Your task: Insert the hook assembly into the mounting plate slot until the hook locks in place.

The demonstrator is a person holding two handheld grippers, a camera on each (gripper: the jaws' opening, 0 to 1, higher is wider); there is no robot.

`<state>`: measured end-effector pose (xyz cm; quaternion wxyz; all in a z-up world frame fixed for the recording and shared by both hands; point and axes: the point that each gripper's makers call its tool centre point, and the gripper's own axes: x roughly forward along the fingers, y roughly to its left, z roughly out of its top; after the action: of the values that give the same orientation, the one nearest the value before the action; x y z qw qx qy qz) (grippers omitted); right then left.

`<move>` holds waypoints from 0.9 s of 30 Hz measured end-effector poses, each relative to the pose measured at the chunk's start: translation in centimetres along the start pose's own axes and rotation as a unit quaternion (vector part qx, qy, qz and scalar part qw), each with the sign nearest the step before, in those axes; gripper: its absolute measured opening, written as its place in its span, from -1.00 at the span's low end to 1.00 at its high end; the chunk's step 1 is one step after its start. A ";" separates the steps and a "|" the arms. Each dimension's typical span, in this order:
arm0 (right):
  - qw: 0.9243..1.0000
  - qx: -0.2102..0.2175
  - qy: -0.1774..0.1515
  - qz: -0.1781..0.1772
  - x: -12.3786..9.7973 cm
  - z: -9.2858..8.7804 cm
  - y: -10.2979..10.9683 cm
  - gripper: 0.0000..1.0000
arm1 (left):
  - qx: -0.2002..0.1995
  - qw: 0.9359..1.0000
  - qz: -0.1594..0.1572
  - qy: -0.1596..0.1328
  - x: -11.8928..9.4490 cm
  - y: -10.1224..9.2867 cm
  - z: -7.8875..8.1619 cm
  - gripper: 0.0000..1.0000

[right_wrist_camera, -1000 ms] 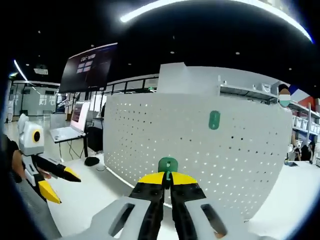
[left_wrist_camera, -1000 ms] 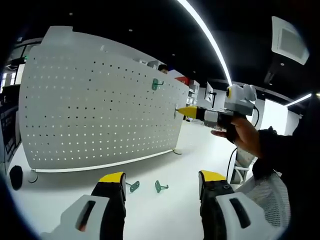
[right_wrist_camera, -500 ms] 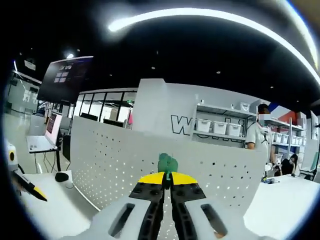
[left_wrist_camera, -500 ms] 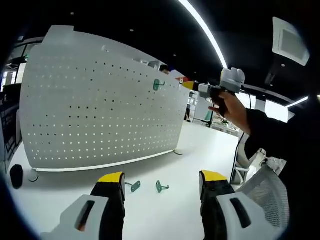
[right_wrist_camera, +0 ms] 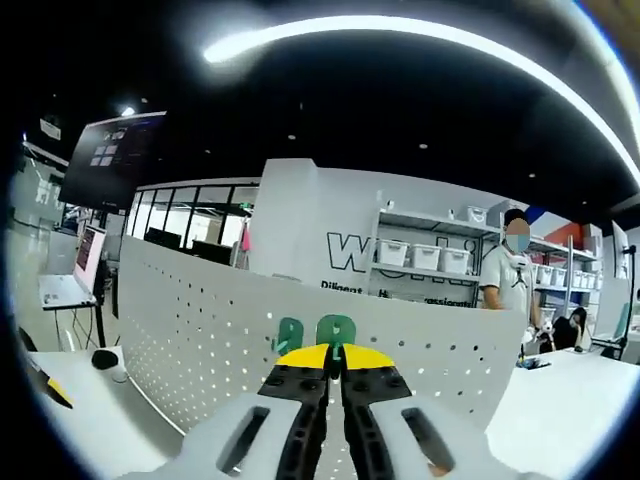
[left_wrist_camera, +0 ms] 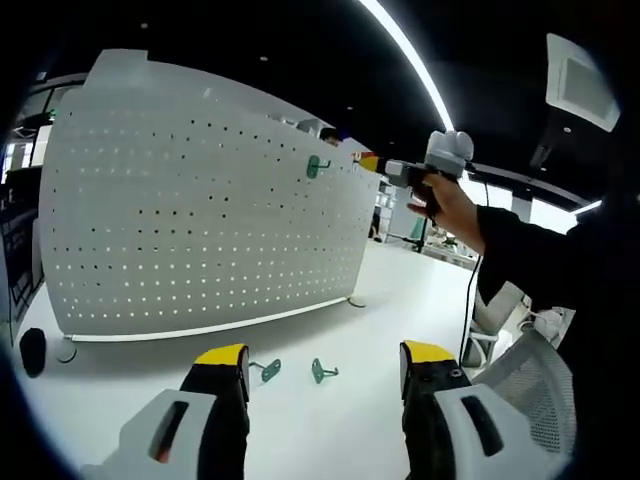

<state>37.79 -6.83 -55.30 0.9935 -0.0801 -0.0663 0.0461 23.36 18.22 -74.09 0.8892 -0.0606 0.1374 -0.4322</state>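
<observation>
Two green hooks [left_wrist_camera: 293, 372] lay on the table [left_wrist_camera: 330, 430] before the spread left gripper [left_wrist_camera: 322, 372]; the right gripper [right_wrist_camera: 334, 356] pinched another hook [right_wrist_camera: 335, 331] near the pegboard's [right_wrist_camera: 200, 340] top edge.

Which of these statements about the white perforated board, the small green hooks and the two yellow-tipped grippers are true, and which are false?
1. The right gripper is shut on a small green hook. True.
2. The left gripper holds a hook. False: its jaws stand open with nothing between them.
3. Two loose green hooks lie on the white table. True.
4. The white perforated board lies flat on the table. False: it stands upright.
5. One green hook already hangs near the board's top edge. True.
</observation>
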 end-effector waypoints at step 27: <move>0.999 0.023 0.024 -0.013 4.1 -2.7 -0.8 -0.99 | -0.012 1.000 -0.001 0.006 0.1 0.2 -0.5 0.23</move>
<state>42.29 -7.66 -57.27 0.9969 -0.0576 -0.0427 0.0330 23.39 18.25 -74.59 0.8873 -0.0685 0.1476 -0.4315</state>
